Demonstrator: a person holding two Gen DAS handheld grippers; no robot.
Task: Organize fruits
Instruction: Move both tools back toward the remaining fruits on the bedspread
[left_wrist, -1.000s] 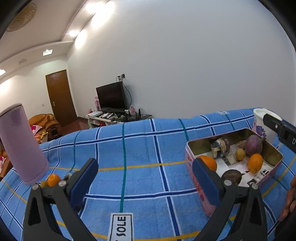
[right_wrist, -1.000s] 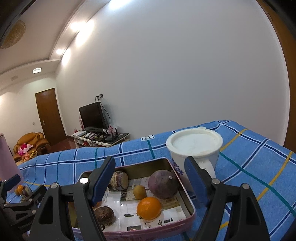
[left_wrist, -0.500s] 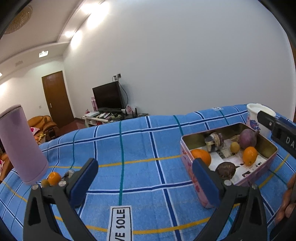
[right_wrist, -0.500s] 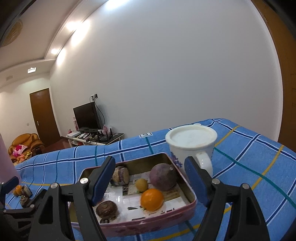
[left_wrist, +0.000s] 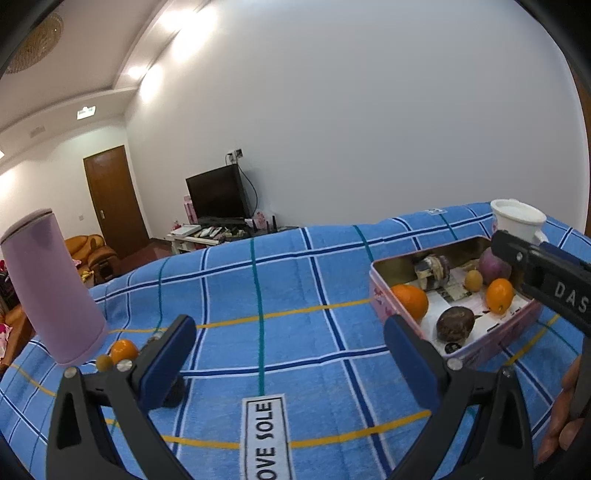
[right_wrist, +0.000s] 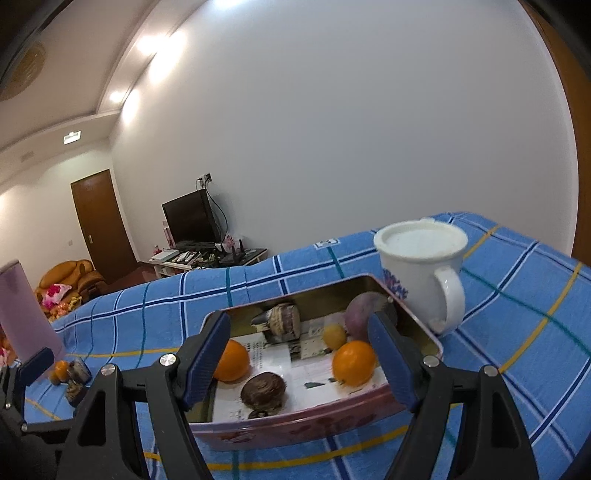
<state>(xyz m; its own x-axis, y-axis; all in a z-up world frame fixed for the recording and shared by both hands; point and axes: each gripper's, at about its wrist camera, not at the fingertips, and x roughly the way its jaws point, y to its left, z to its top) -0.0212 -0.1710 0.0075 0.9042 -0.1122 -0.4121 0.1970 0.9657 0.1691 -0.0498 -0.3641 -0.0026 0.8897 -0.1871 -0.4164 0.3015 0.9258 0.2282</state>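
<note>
Both tongs stand apart with nothing between their pads. The left tongs (left_wrist: 288, 350) hover over the blue checked cloth (left_wrist: 288, 295); the right tongs (right_wrist: 299, 354) hang above the pink tin (right_wrist: 295, 424), which holds two oranges (right_wrist: 352, 363), a dark round fruit (right_wrist: 263, 391) and a purple one. Another small orange (left_wrist: 123, 350) lies beside the lilac cylinder (left_wrist: 51, 288). A white mug (right_wrist: 421, 273) stands just behind the tin.

Bare blue cloth (left_wrist: 229, 295) mid-table, pink tin (right_wrist: 295, 424) right, purple cylinder (left_wrist: 51, 288) left
</note>
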